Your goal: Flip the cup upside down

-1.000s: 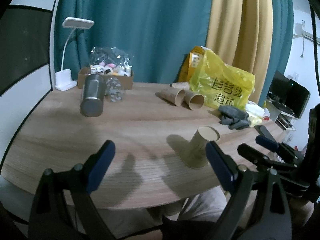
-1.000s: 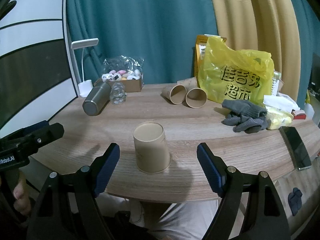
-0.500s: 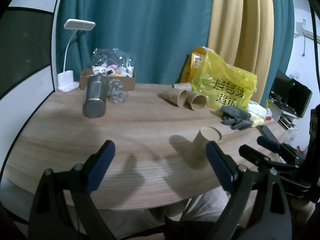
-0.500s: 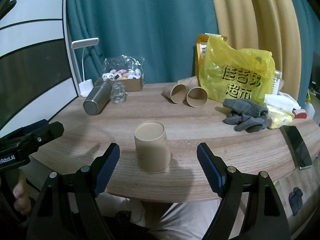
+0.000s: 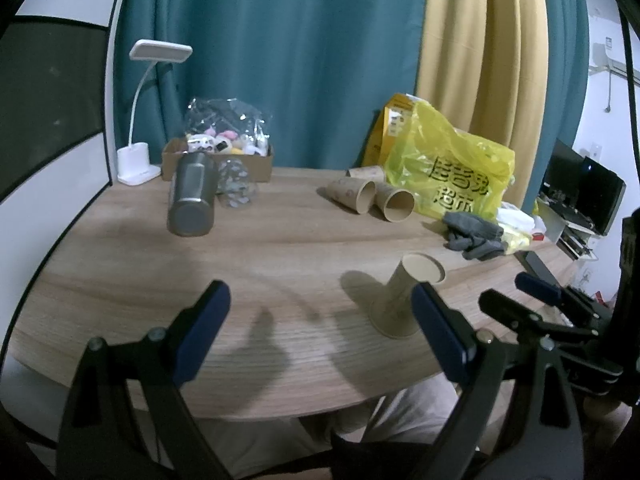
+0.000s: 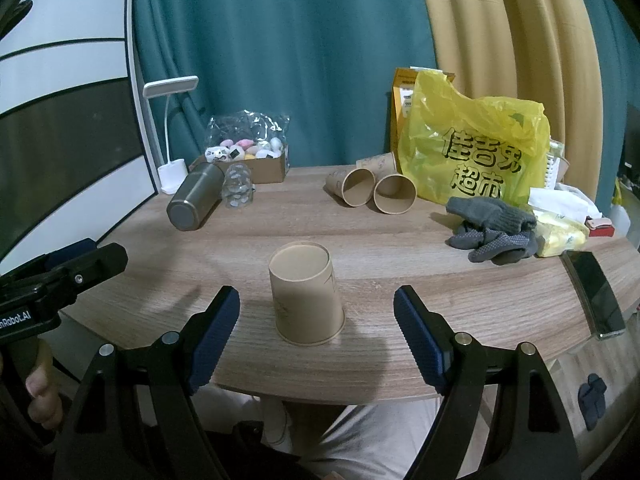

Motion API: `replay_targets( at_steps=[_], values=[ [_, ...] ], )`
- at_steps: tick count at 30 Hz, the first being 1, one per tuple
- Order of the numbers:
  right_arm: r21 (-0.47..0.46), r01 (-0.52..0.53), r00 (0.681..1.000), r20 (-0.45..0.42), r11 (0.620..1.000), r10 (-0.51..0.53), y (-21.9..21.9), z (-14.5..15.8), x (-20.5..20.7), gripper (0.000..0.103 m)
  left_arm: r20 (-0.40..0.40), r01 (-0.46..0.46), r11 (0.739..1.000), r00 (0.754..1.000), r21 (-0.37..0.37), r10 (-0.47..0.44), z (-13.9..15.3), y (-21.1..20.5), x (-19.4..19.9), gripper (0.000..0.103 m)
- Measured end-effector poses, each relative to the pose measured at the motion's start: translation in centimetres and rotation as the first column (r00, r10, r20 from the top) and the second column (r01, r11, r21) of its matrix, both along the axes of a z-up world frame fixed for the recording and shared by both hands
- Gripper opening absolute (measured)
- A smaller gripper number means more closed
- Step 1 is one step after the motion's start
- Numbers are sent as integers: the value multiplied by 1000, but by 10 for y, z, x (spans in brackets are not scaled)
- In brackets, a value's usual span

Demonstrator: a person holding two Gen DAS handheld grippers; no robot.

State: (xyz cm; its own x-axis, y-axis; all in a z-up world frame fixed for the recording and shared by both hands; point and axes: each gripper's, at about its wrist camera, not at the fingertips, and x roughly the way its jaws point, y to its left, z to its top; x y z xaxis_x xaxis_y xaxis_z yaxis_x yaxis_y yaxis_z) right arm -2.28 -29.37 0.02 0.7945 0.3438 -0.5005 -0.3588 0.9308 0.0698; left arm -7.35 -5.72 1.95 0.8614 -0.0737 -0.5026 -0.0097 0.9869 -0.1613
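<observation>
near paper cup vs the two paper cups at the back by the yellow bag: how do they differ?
Pose: the near brown paper cup stands on the wooden table wide end down, flat closed end up; the two brown paper cups at the back lie on their sides, open mouths toward the camera.
Place: the near cup stands alone at the front edge; the back pair lie side by side next to the yellow plastic bag.
Shared: plain brown paper.

1. Dim indoor light; colours look muted and slightly grainy.
2. Soft shadows fall leftward from the cup (image 5: 404, 300) across the desk (image 5: 280, 248) near its front edge.
3. Fisheye bending curves the desk's edges; black vignette fills the corners.
</observation>
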Motion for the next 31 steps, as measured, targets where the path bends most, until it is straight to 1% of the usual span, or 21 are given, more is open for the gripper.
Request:
replay_targets(
  at_steps=[24, 31],
  values=[
    [3, -1, 1000, -9, 1000, 1, 3, -1, -3, 82, -5, 8, 1000, 1000, -5, -8, -2, 0, 0, 93],
    [4, -2, 1000, -22, 1000, 2, 4, -5, -1, 82, -9, 11, 1000, 1000, -1, -11, -7, -1, 5, 93]
  ],
)
